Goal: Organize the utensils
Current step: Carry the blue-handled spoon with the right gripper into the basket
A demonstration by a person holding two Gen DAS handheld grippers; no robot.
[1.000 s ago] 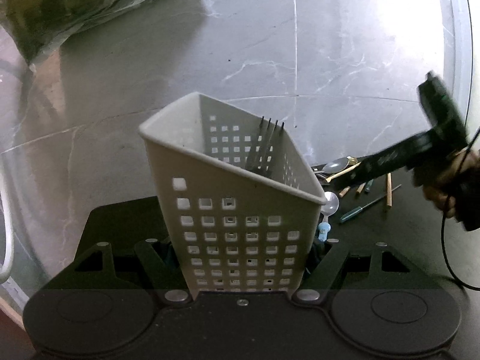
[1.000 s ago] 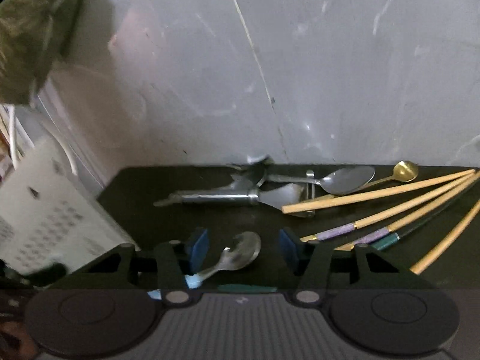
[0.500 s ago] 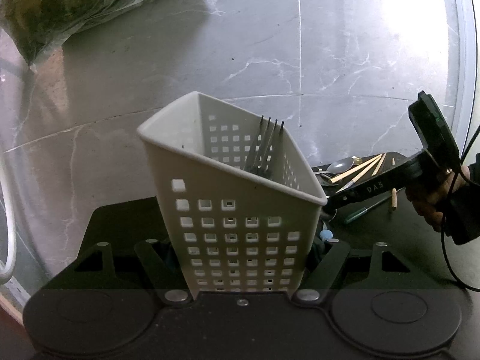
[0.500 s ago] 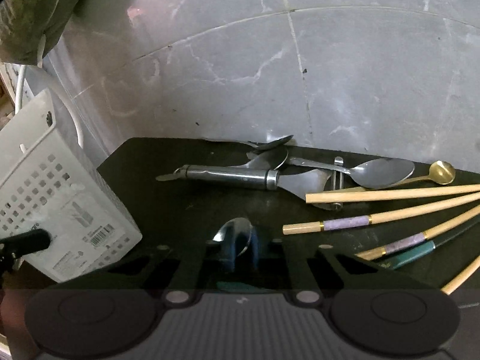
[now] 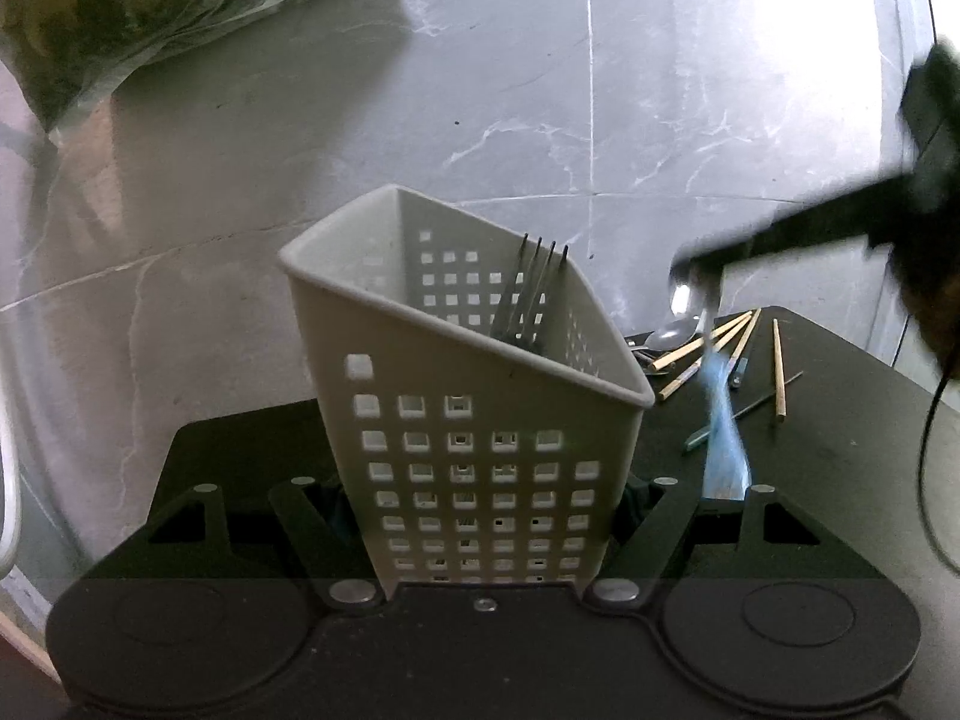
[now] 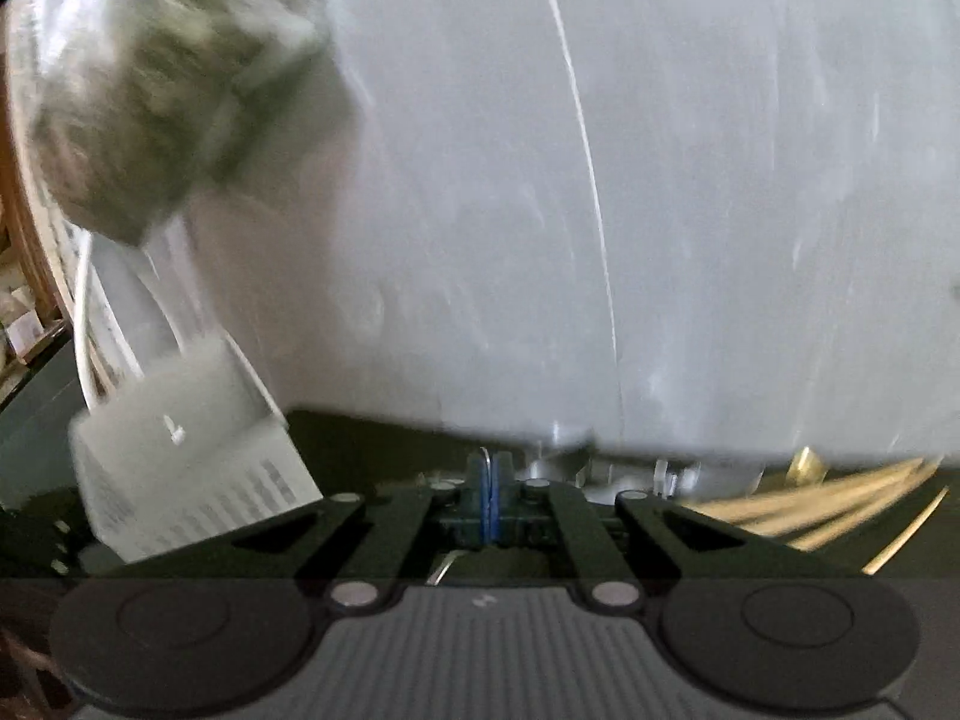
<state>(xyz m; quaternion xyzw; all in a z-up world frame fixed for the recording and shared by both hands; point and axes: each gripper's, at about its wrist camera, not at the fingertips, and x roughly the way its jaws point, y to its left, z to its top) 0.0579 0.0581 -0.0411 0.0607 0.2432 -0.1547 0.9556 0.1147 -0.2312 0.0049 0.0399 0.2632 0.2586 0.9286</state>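
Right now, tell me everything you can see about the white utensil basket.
The white utensil basket looks like plastic, its walls pierced by rows of square holes, with a rounded, slanted rim. It stands tilted above the black table, clamped at its base between the left gripper's fingers. A dark fork stands inside, tines up, against the far wall.

A grey marble-look floor (image 5: 540,90) with pale veins and thin grout lines spreads out behind the black counter (image 5: 840,420). At the far left lies a clear plastic bag (image 5: 120,18) stuffed with something dark green and leafy, resting on the floor. A white curved cable or tube (image 5: 9,510) runs along the left edge.
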